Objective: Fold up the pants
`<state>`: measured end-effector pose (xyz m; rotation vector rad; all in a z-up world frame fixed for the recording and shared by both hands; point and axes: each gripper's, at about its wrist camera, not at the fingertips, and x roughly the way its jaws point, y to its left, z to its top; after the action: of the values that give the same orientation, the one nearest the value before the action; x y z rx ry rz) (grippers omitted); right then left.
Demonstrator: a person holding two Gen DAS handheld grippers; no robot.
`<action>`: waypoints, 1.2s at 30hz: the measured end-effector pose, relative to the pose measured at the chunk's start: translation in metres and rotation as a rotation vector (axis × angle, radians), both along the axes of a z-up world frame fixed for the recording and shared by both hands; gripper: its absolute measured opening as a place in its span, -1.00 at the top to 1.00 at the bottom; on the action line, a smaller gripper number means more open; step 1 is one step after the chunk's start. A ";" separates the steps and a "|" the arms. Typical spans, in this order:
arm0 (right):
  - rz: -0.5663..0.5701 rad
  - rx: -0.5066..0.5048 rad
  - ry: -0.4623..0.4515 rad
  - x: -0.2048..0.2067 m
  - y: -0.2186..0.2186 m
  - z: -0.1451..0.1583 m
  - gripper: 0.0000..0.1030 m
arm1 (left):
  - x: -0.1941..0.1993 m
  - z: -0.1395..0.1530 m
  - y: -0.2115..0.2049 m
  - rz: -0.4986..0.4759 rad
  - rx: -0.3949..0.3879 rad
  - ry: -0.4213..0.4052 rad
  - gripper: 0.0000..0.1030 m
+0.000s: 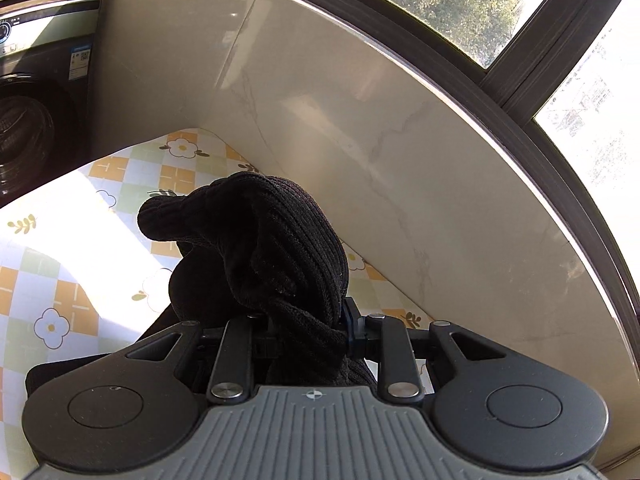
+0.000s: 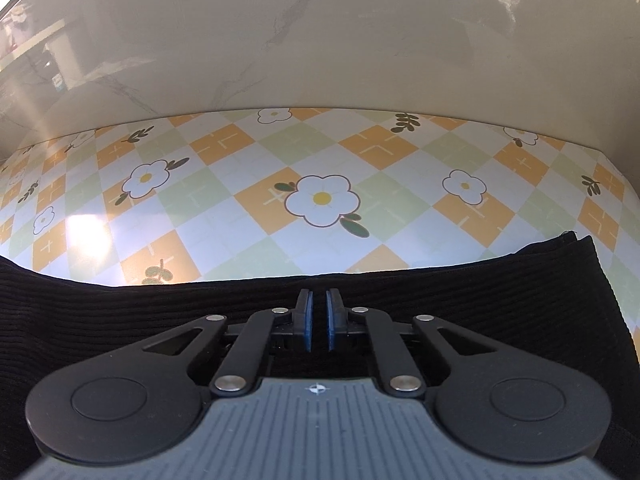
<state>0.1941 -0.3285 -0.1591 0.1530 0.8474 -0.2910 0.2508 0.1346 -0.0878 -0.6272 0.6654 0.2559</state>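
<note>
The black ribbed pants [image 1: 280, 248] rise in a bunched fold straight in front of the left wrist camera. My left gripper [image 1: 306, 322] is shut on this bunch, and the cloth hides most of its fingers; only a blue pad [image 1: 347, 320] shows on the right. In the right wrist view the pants [image 2: 160, 312] lie flat across the near part of the table, with their far edge just beyond the fingertips. My right gripper [image 2: 319, 300] sits low over that edge with its blue pads nearly together. I cannot tell whether cloth is pinched between them.
A checked tablecloth with flowers [image 2: 320, 152] covers the table up to a marble-look wall [image 2: 280, 40]. The left view shows a dark washing machine [image 1: 36, 100] beyond the table's left end and a window [image 1: 460, 0] above the wall.
</note>
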 end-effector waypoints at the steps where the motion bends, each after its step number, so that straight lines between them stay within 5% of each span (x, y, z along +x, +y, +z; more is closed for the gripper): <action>1: -0.014 0.003 -0.012 -0.003 -0.001 0.002 0.92 | 0.004 0.000 -0.001 0.001 -0.002 0.001 0.49; 9: -0.164 -0.111 -0.186 -0.023 -0.034 0.041 0.93 | 0.036 -0.015 -0.010 -0.006 -0.016 0.034 0.47; 11: -0.228 -0.152 -0.228 -0.019 -0.051 0.054 0.93 | 0.051 -0.025 -0.017 -0.056 -0.029 0.044 0.34; 13: -0.317 -0.180 -0.254 -0.013 -0.069 0.065 0.93 | 0.071 -0.040 -0.027 -0.123 -0.023 0.080 -0.08; 17: -0.448 -0.169 -0.241 0.001 -0.107 0.069 0.93 | 0.089 -0.057 -0.049 -0.216 0.059 0.111 -0.23; 22: -0.405 -0.186 -0.104 0.016 -0.107 0.053 0.76 | 0.085 -0.075 -0.049 -0.236 0.092 0.174 -0.38; 25: -0.375 -0.115 -0.120 0.008 -0.101 0.051 0.14 | 0.084 -0.091 -0.042 -0.228 0.116 0.229 -0.39; 31: -0.311 -0.001 -0.096 -0.013 -0.083 0.049 0.11 | 0.091 -0.116 -0.039 -0.207 0.195 0.338 -0.40; 36: -0.280 0.055 -0.074 -0.030 -0.060 0.045 -0.01 | 0.098 -0.113 -0.058 -0.287 0.260 0.315 -0.57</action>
<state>0.1638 -0.3883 -0.1137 0.3334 0.7604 -0.5212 0.3491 0.0767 -0.2010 -0.2373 0.9965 0.1708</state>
